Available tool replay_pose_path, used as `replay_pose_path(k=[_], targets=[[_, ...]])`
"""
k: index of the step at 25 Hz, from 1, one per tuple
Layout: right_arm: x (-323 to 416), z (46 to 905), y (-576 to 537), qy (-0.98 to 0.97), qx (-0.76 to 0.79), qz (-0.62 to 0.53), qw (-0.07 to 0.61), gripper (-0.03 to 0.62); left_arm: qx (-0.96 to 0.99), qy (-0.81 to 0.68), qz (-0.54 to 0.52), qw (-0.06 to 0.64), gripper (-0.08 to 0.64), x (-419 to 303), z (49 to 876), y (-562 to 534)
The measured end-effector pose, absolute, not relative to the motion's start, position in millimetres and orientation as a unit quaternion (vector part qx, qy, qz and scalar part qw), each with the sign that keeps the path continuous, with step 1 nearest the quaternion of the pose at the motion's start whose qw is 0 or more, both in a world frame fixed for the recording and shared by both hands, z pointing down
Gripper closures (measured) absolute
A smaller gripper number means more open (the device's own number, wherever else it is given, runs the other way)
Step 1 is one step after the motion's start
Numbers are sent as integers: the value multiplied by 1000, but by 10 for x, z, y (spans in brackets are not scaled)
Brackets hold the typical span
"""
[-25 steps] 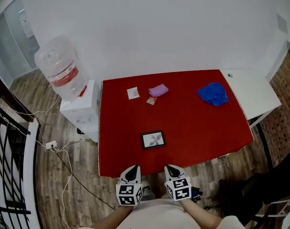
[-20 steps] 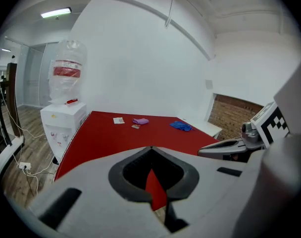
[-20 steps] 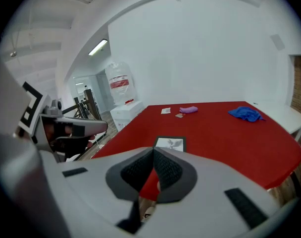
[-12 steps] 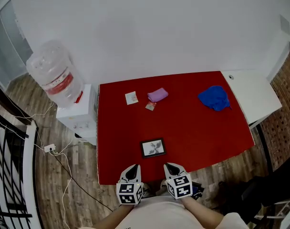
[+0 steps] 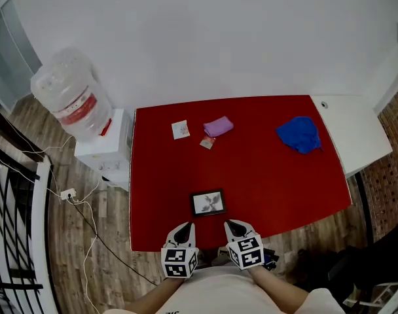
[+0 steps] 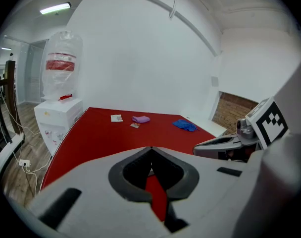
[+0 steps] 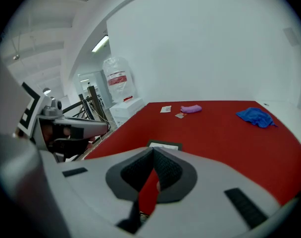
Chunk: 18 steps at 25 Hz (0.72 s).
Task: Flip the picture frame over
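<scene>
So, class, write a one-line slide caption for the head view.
Left gripper and right gripper, shut, hover at the near edge of the red table before the face-up picture frame.

Red table (image 5: pixel 271 175), bystander items noted.
Blue cloth (image 5: pixel 299 135) is seen well ahead-right of the right gripper (image 5: pixel 230 226); purple cloth (image 5: pixel 218 125), small packet (image 5: pixel 207 141) and white card (image 5: pixel 180 129) are laid well ahead of both; a water dispenser (image 5: pixel 97 152) is stood off the table, ahead-left of the left gripper (image 5: pixel 186 227).
</scene>
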State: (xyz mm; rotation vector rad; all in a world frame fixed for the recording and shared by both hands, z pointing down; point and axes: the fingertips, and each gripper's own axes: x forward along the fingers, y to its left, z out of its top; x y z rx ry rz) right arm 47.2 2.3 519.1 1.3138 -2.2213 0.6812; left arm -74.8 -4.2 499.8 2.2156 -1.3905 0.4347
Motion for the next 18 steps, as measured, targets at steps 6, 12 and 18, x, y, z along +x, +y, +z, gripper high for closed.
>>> replay_pose_path(k=[6, 12, 18], targets=[[545, 5356, -203, -808, 475, 246, 247, 588, 806, -514, 168, 241, 555, -717, 5161, -272], [596, 5684, -458, -800, 478, 257, 257, 588, 812, -499, 201, 224, 555, -627, 5500, -542], [745, 6227, -658, -774, 494, 266, 294, 588, 799, -500, 242, 232, 555, -719, 6003, -837]])
